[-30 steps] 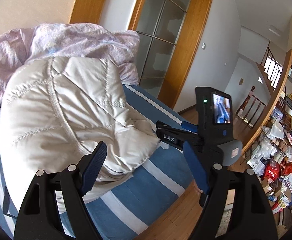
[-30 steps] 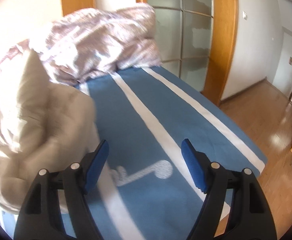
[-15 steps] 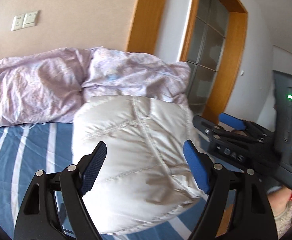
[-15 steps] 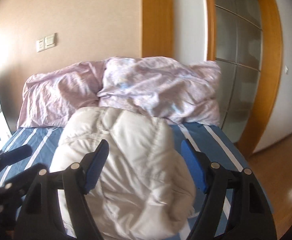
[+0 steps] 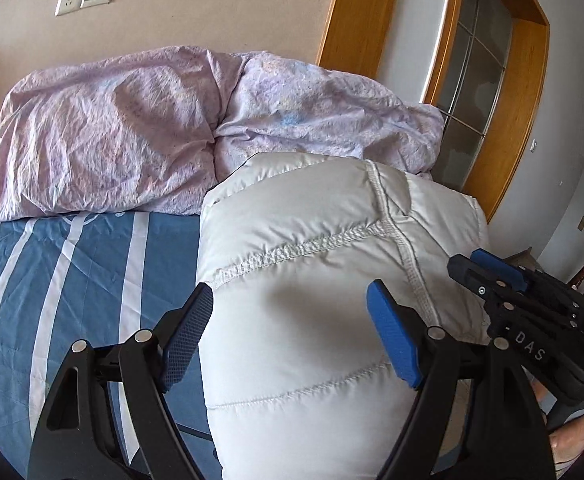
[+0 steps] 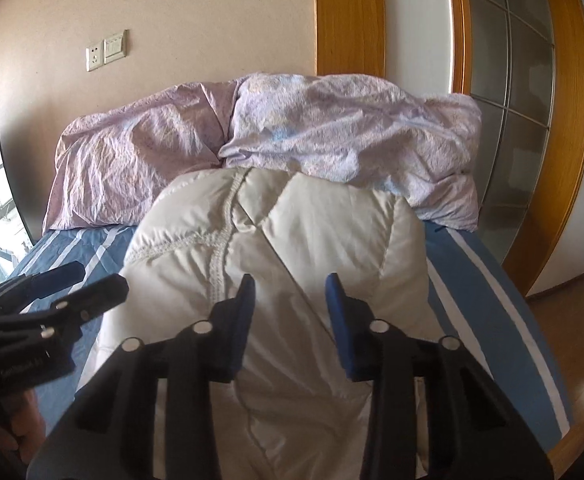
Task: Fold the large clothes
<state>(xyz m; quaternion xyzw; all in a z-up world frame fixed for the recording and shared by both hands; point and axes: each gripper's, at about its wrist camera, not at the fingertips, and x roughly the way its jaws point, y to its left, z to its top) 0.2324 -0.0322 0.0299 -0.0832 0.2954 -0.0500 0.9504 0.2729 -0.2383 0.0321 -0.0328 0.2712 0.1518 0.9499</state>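
The white down jacket (image 5: 323, 300) lay bundled on the striped bed (image 5: 72, 280) below the pillows (image 5: 112, 140). The left gripper (image 5: 290, 340) stood spread; the right gripper (image 6: 290, 320) was closing, apparently gripping nothing.

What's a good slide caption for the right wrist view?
Right gripper closing above a folded white jacket on a striped bed, pillows behind.

A white padded jacket (image 5: 311, 280) lay as a puffy, folded bundle on the blue striped bed sheet (image 5: 72, 280). It filled the centre and lower right of the left wrist view, and the centre of the right wrist view. Thick stitched seams crossed its shiny surface. Its far edge reached the purple crumpled bedding (image 5: 132, 128) at the top.
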